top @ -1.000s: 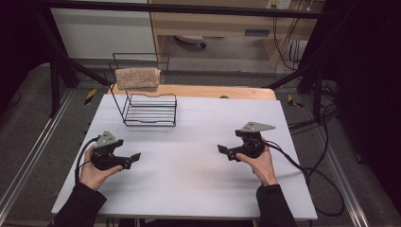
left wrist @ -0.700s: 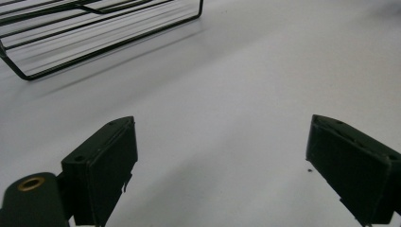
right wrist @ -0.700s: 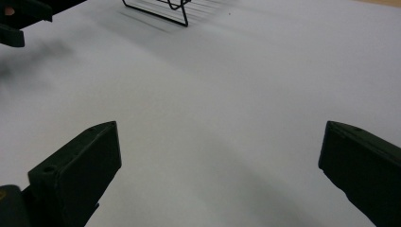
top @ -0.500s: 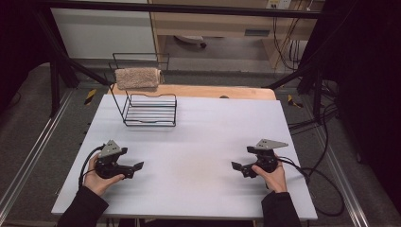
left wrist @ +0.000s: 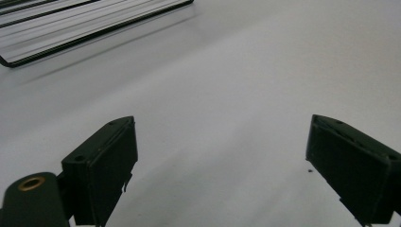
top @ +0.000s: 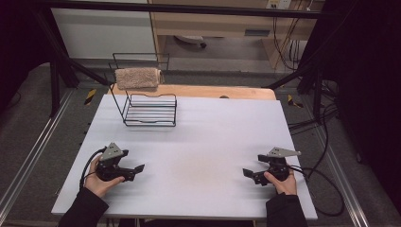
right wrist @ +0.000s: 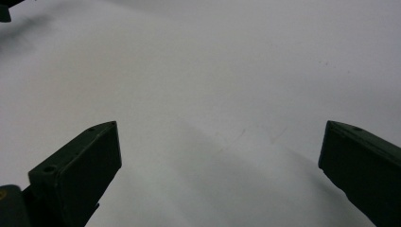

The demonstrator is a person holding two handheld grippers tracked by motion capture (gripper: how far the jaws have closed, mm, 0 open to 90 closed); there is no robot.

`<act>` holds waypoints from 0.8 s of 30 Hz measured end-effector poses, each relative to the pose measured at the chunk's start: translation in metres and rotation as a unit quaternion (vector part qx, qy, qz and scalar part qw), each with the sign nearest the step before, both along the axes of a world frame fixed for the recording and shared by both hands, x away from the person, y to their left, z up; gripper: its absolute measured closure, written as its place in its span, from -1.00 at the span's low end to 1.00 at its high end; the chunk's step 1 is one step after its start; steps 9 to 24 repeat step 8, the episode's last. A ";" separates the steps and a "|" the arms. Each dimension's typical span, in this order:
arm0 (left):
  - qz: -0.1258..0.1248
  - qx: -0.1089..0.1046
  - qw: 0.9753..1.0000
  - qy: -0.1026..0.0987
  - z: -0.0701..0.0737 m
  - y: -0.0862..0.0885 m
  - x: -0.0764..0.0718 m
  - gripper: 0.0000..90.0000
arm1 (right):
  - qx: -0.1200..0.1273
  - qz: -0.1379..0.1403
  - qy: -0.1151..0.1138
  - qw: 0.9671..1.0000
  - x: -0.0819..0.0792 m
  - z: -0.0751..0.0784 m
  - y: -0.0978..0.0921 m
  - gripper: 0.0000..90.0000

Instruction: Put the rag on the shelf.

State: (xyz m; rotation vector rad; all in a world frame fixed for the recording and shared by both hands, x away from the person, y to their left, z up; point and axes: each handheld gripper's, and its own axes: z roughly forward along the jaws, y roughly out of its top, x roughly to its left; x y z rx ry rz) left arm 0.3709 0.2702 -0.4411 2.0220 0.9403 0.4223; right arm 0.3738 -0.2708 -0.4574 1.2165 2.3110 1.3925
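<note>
Near edge of the white table [top: 203, 142]: a person's two hands come in from the bottom of the high view, each holding a gripper low over the tabletop.

Left gripper [top: 137, 169], held by the left hand [top: 97, 177], sits at the near-left part of the table, pointing toward the centre. Left gripper view: jaws spread wide, nothing between them, bare table below.

Right gripper [top: 247, 173], held by the right hand [top: 281, 182], sits at the near-right part, pointing toward the centre, facing the left one, well apart from it. Right gripper view: jaws spread wide, nothing between them. A cable [top: 326, 189] trails off the table's right edge.

Mid table: bare, with a faint brownish smudge [top: 189, 165].

Far left: black wire rack [top: 150, 109] standing on the table, its base corner also showing at the top of the left gripper view [left wrist: 90, 28]. A beige towel [top: 138, 78] hangs folded over the rack's top rail.

Beyond the far edge: a strip of wooden board [top: 213, 91].
</note>
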 end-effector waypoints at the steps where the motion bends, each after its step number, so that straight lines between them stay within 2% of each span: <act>1: 0.000 0.000 1.000 0.001 0.000 0.000 0.000 -0.78 | -0.001 -0.001 0.002 1.000 0.000 0.000 0.001 -0.98; 24: -0.002 -0.002 1.000 0.003 -0.001 0.001 -0.002 -0.78 | -0.003 0.000 0.001 1.000 -0.001 0.000 0.000 -0.98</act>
